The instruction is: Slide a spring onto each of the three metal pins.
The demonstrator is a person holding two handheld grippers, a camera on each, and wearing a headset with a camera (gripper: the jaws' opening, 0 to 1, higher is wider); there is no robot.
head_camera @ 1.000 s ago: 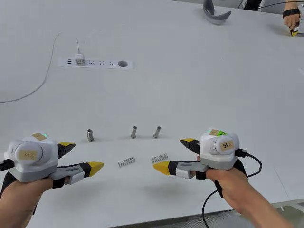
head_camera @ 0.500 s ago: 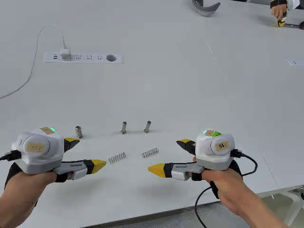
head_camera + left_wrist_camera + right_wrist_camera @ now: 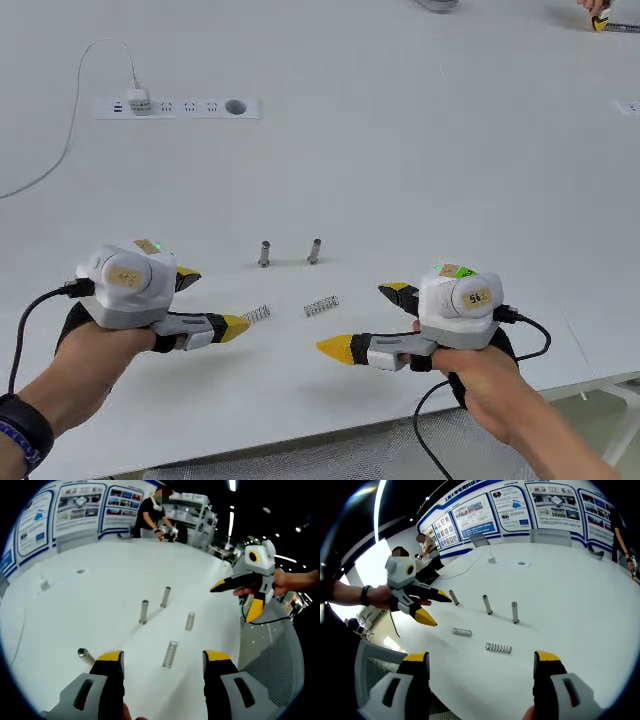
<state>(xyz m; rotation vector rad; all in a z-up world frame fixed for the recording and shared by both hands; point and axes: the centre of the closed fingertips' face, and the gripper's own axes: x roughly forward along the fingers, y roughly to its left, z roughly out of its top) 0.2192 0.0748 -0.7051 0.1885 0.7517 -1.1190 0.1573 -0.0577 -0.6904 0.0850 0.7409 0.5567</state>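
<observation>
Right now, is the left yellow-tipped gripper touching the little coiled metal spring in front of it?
Apart. The left gripper view shows the coiled metal spring lying between the open jaws of the left gripper, with white table showing on both sides of it.

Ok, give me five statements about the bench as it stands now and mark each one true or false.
1. Two springs lie loose on the table: the left spring and the right spring, as the head view shows them. True.
2. All three pins are bare. False: the sprung pin already carries a spring, while the middle pin and the end pin are bare.
3. The right tool is shut on a spring. False: its jaws stand open with nothing between them.
4. The left tool is open and holds nothing. True.
5. A charger is plugged into the power strip. True.
</observation>
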